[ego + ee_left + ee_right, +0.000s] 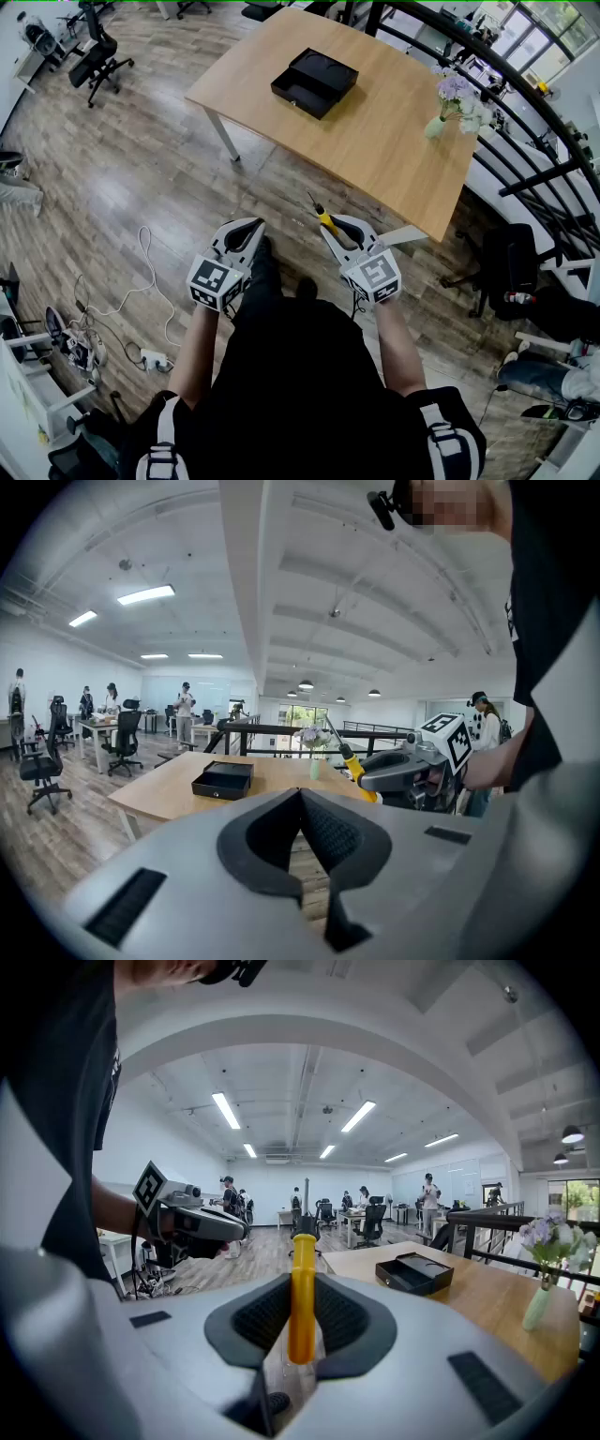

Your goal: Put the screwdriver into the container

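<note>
Right gripper [342, 228] is clamped on the yellow handle of the screwdriver [302, 1305], shaft pointing up and forward. Left gripper [246, 230] has its jaws together with nothing between them. The container [315, 82], black and open, sits on the table [394, 150], well apart from the person. Judgement: step up close, level the tool over the opening, and lower it inside the walls before unclamping.

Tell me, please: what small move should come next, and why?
Probably carry the right gripper forward toward the open black rectangular box on the light wooden table: its jaws are shut on the yellow-handled screwdriver, and the box lies well ahead.
</note>
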`<state>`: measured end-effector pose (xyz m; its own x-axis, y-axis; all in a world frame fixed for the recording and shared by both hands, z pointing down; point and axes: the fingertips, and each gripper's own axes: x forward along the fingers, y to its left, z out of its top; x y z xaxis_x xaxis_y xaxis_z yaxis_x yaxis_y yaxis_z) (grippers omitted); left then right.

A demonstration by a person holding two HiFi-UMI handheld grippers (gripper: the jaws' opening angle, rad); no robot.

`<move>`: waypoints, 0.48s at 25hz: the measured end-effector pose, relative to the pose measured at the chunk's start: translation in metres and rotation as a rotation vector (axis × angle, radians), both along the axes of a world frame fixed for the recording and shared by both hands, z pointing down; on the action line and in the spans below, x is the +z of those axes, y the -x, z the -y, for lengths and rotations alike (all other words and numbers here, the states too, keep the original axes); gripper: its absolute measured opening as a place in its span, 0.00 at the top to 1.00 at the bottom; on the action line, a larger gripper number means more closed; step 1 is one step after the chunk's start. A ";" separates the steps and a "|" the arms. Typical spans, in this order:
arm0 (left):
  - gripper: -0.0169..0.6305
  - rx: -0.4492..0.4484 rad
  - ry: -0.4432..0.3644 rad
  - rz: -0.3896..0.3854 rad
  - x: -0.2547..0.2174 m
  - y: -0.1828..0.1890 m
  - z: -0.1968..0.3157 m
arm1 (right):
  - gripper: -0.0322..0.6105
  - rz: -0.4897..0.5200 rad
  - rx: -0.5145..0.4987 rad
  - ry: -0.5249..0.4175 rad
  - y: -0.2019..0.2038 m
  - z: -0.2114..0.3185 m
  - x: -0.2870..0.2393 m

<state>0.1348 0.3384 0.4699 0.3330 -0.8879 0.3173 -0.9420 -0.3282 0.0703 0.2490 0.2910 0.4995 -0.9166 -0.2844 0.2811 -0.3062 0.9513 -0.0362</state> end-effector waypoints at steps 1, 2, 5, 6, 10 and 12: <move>0.94 0.006 -0.004 0.001 0.002 -0.001 0.000 | 0.81 -0.003 -0.002 0.000 -0.001 0.001 0.000; 0.94 0.011 -0.008 0.003 0.003 -0.002 0.000 | 0.81 -0.005 -0.004 -0.001 -0.002 0.002 0.000; 0.94 0.025 -0.002 0.011 0.009 -0.003 -0.001 | 0.81 -0.005 -0.004 0.003 -0.002 0.004 0.000; 0.94 0.026 0.002 0.011 0.011 -0.003 -0.001 | 0.81 -0.006 -0.004 0.007 -0.002 0.003 0.000; 0.94 0.030 0.013 0.009 0.013 -0.003 -0.002 | 0.81 0.005 -0.016 0.026 0.000 0.001 0.000; 0.94 0.037 0.011 0.019 0.013 -0.004 0.001 | 0.81 0.005 -0.023 0.029 0.002 0.001 0.000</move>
